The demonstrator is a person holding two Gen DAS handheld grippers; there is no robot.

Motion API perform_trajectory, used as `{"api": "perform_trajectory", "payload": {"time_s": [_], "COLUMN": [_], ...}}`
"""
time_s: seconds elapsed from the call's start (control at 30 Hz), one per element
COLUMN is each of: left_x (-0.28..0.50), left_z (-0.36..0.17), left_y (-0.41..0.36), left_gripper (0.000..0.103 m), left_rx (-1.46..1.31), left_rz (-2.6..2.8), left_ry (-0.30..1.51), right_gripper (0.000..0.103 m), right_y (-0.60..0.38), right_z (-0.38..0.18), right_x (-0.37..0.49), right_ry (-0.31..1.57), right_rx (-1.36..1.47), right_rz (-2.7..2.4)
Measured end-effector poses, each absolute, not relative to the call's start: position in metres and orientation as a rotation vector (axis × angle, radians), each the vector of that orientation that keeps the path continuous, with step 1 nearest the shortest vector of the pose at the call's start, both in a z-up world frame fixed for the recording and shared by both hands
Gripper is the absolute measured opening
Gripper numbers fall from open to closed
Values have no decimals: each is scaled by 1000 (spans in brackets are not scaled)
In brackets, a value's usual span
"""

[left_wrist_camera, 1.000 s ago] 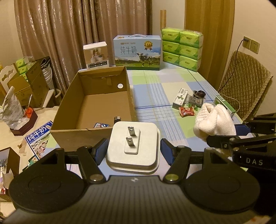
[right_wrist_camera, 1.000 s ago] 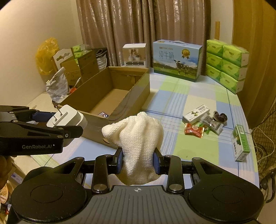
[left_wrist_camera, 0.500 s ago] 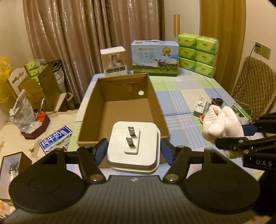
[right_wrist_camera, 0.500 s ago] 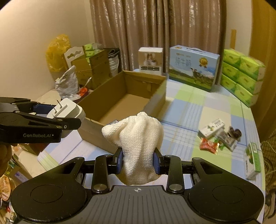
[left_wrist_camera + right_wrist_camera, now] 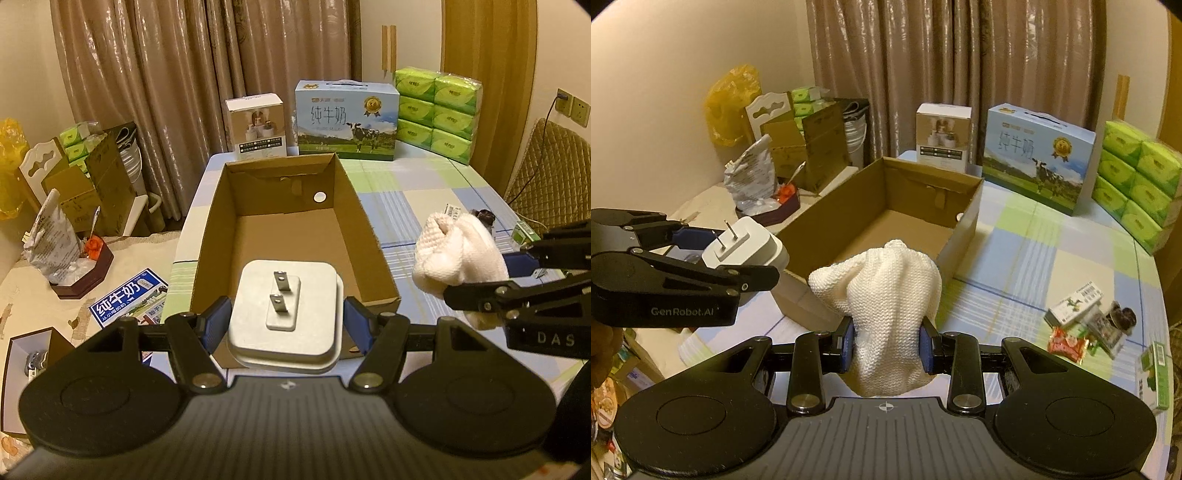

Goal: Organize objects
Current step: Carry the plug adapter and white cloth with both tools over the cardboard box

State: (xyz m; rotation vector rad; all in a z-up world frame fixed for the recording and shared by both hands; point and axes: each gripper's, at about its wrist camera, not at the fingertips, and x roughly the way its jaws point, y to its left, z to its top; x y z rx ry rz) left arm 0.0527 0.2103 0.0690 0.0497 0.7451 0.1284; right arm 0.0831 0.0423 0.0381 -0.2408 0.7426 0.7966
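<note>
Holding a white plug adapter [image 5: 284,314] clamped, the left tool [image 5: 284,325] has the open cardboard box [image 5: 291,229] straight ahead and below, long axis running away. The right tool [image 5: 886,343], clamped on a knit cloth [image 5: 886,295], sits farther right.

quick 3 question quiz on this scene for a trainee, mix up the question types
1. True or false: the left tongs grip a white plug adapter with its two prongs facing up.
2. What do the right tongs hold? A) a snack packet B) a white knitted cloth C) a tissue pack
3. Fill in: the open cardboard box stands on the checked tablecloth, in front of a blue ____ carton showing a cow.

Key: 1 true; 2 B; 3 milk
</note>
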Motion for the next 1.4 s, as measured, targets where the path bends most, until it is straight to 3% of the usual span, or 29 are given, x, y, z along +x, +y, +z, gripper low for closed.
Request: {"api": "perform_trajectory", "payload": {"time_s": [1.4], "left_x": [189], "left_z": [29], "left_y": [277], "left_gripper": [62], "left_rx": [131], "left_rz": [52], "left_ry": [859], "right_gripper": [32], "right_y": [134], "right_z": [3], "right_x": [210], "right_ry": [816], "right_rx": [-262], "right_rz": [791]}}
